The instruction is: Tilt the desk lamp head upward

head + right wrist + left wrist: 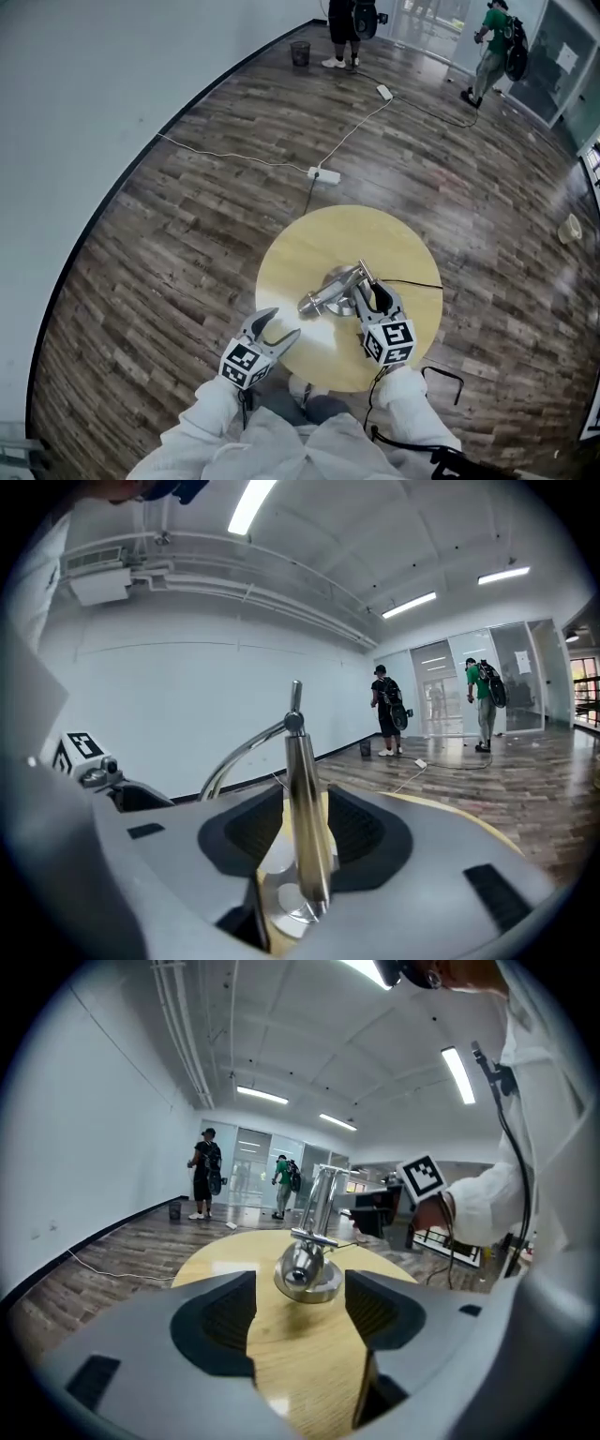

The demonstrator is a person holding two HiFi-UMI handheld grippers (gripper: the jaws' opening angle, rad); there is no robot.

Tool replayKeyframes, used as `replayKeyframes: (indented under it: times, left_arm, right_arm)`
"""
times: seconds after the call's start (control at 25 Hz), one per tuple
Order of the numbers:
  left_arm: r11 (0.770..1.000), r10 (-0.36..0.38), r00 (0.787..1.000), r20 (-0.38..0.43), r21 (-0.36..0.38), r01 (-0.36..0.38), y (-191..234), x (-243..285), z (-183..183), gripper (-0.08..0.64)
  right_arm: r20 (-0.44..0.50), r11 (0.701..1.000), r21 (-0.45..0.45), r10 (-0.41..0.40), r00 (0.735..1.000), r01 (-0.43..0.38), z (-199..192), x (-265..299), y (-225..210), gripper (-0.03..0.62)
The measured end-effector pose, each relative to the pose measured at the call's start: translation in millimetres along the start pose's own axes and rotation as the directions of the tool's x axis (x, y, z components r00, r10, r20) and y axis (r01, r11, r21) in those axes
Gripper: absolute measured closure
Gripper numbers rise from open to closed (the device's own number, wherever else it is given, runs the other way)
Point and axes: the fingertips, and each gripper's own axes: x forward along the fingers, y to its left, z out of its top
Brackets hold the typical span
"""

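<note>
A silver desk lamp [328, 292] stands in the middle of a round yellow table [300, 246]. Its cone-shaped head [314, 302] lies low and points toward the table's front left. My right gripper [373, 296] is shut on the lamp's upright post [305, 827], which fills the gap between its pads above the round base [292, 916]. My left gripper [284, 325] hovers open over the table's front left, a short way from the head. In the left gripper view the lamp head [300, 1267] faces the open left gripper [300, 1321] with nothing between its jaws.
The lamp's black cord [412, 281] runs off the table's right side. A white power strip [323, 174] and its cables lie on the wood floor behind the table. A black metal frame [446, 380] sits at the right front. Two people [342, 28] stand far off near a bin [300, 52].
</note>
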Motion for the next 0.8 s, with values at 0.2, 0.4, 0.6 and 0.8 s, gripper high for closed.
replayKeyframes:
  times: [0.2, 0.4, 0.6, 0.8]
  left_arm:
    - [0.995, -0.065, 0.996, -0.06, 0.069, 0.069, 6.2, 37.4, -20.2, 0.276]
    - [0.991, -0.103, 0.995, -0.012, 0.084, 0.104, 5.3, 73.4, -14.7, 0.276]
    - [0.992, -0.114, 0.993, 0.041, 0.067, 0.111, 13.8, 88.4, -5.4, 0.276]
    - [0.992, -0.122, 0.991, 0.059, 0.043, 0.119, 14.6, 90.1, -2.9, 0.294]
  right_arm:
    - [0.005, 0.999, -0.025, 0.025, 1.0, -0.024, 5.5, 26.0, 0.5, 0.457]
    - [-0.022, 0.996, -0.08, 0.032, 0.999, -0.033, 2.9, 34.6, 0.5, 0.457]
    - [-0.037, 0.995, -0.083, 0.054, 0.998, -0.057, 2.9, 40.6, 5.2, 0.457]
    - [-0.039, 0.994, -0.085, 0.069, 0.997, -0.072, 1.6, 41.6, 3.5, 0.457]
